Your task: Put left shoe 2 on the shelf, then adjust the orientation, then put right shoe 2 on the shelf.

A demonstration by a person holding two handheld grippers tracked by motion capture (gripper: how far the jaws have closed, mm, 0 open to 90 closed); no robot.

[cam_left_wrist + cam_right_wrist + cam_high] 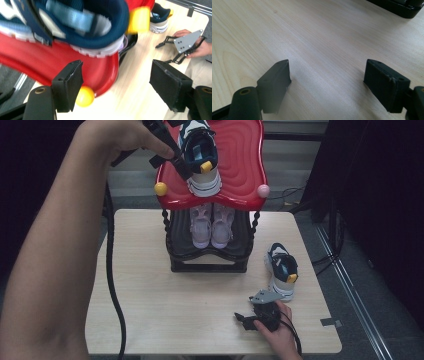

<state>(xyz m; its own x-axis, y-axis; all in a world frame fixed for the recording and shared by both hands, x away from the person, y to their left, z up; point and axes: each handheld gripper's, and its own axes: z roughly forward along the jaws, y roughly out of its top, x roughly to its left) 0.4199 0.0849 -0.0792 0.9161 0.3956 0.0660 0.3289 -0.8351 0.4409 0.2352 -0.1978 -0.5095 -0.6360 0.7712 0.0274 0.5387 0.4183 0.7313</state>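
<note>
A navy and white sneaker [200, 150] with a yellow heel tab stands on the red top shelf [240, 160] of a two-tier rack. My left gripper [182, 170] is at that shoe's heel side, by the shelf's front left edge. In the left gripper view its jaws [117, 67] are open, with the sneaker [82, 22] just beyond them and nothing between the pads. The matching sneaker [281, 270] stands on the table at the right. My right gripper [244, 321] rests low near the table's front edge, left of that shoe, open [327, 67] over bare wood.
A pair of pink shoes [212, 225] sits on the rack's black lower shelf [207, 262]. A yellow ball [160, 189] and a pink ball [263, 190] cap the red shelf's front corners. The wooden table [175, 310] has free room in front of the rack.
</note>
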